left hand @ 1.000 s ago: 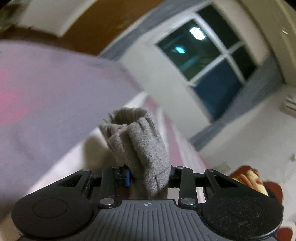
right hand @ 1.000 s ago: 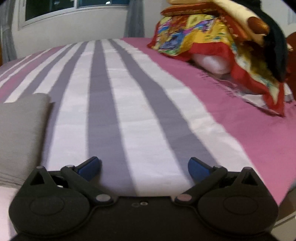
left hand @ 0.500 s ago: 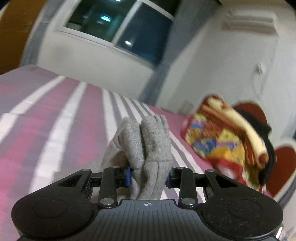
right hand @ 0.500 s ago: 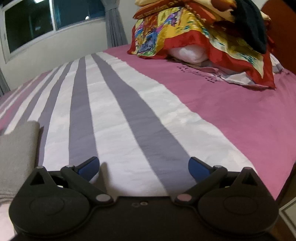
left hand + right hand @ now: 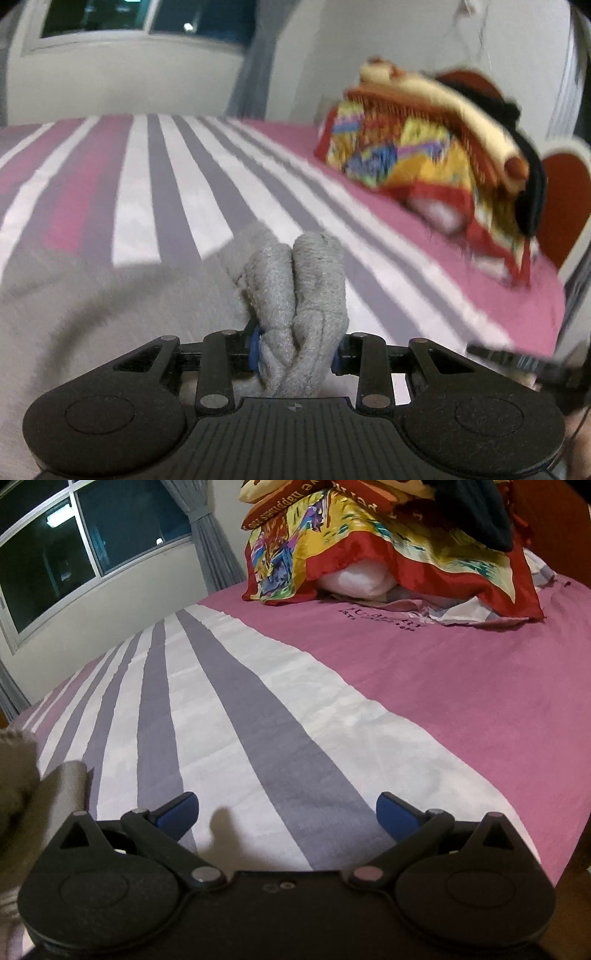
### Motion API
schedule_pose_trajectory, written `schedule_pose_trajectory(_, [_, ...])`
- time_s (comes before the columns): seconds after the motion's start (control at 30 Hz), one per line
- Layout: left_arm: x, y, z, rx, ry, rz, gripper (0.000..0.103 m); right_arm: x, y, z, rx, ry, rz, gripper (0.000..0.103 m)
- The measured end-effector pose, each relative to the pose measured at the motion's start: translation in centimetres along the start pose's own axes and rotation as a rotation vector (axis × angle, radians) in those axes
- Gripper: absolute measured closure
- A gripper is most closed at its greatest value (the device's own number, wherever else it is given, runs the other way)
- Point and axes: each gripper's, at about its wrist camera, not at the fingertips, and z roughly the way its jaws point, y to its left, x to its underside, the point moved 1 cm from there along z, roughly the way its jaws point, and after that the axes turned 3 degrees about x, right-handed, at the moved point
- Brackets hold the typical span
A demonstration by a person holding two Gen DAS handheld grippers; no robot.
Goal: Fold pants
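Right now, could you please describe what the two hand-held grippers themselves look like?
Both are matte black plastic with two round pivot housings, angled linkage arms with silver rivets, and blue finger pads. The left hand-held gripper has a ribbed centre panel with a small round marking; the right hand-held gripper has a smooth panel with two small holes. No cables or sleeves show.

The left tool (image 5: 295, 350), at lower centre of its frame, has both blue-padded fingers (image 5: 254, 345) drawn in tight, pinching a bunched fold of the grey pants (image 5: 299, 295) that rises above its black body. The right tool (image 5: 287, 812), low in its own frame, holds its blue-tipped fingers (image 5: 177, 808) spread wide apart with nothing between them.
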Motion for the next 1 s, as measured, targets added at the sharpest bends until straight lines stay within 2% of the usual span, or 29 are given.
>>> schedule_pose_trajectory(0.07, [1.0,-0.7,1.1,0.004,0.044,0.013,0.055,0.0,-0.1,0.0,-0.007,-0.002,0.012,0.0])
schedule_pose_trajectory(0.13, [1.8,-1.4,2.1,0.071,0.075,-0.003,0.025,0.0,-0.3,0.0,-0.01,-0.005,0.025,0.0])
schedule_pose_trajectory(0.17, [2.1,-2.0,2.4,0.09,0.083,-0.001,0.02,0.0,-0.4,0.1,-0.01,-0.007,0.03,0.0])
schedule_pose_trajectory(0.2, [2.2,-2.7,2.4,0.096,0.088,0.021,0.009,0.0,-0.4,0.1,-0.008,-0.008,0.033,0.0])
schedule_pose_trajectory(0.23, [2.2,-3.4,2.4,0.093,0.09,0.042,0.006,0.0,-0.4,0.1,-0.004,-0.008,0.033,0.0])
schedule_pose_trajectory(0.37, [1.9,-3.7,0.3,0.106,0.042,-0.001,0.006,0.0,-0.1,0.3,0.015,-0.004,0.011,0.0])
schedule_pose_trajectory(0.4, [1.8,-3.5,-0.9,0.084,0.013,-0.01,0.006,0.0,0.0,0.3,0.018,-0.005,0.006,0.0])
schedule_pose_trajectory(0.53, [2.8,-0.4,-7.4,-0.056,-0.131,-0.048,0.006,-0.1,-0.5,0.0,0.012,-0.01,0.026,0.0])
schedule_pose_trajectory(0.63, [5.4,3.9,-13.3,-0.231,-0.201,-0.101,0.006,-0.1,-0.8,-0.1,0.007,-0.008,0.035,0.0])
schedule_pose_trajectory(0.73, [9.4,8.5,-18.7,-0.347,-0.201,-0.186,0.006,0.0,-0.7,-0.4,-0.002,-0.014,0.036,0.0])
schedule_pose_trajectory(0.8, [11.8,10.5,-20.9,-0.381,-0.166,-0.21,0.006,-0.1,-0.6,-1.4,-0.059,-0.036,0.049,0.0])
schedule_pose_trajectory(0.83, [12.8,11.0,-21.6,-0.392,-0.148,-0.208,0.006,-0.1,-0.1,-2.2,-0.116,-0.058,0.04,0.001])
schedule_pose_trajectory(0.9, [14.0,11.4,-22.0,-0.386,-0.117,-0.19,0.006,0.0,1.8,-3.9,-0.188,-0.092,-0.012,0.006])
schedule_pose_trajectory(0.93, [14.1,11.2,-21.5,-0.379,-0.101,-0.179,0.006,0.3,2.9,-4.6,-0.23,-0.09,-0.026,0.014])
schedule_pose_trajectory(0.97, [14.3,11.0,-20.9,-0.372,-0.083,-0.16,0.006,0.7,4.2,-5.1,-0.298,-0.073,-0.03,0.03])
schedule_pose_trajectory(1.0, [14.4,10.8,-20.4,-0.366,-0.06,-0.134,0.006,1.2,5.7,-5.5,-0.362,-0.047,-0.04,0.038])
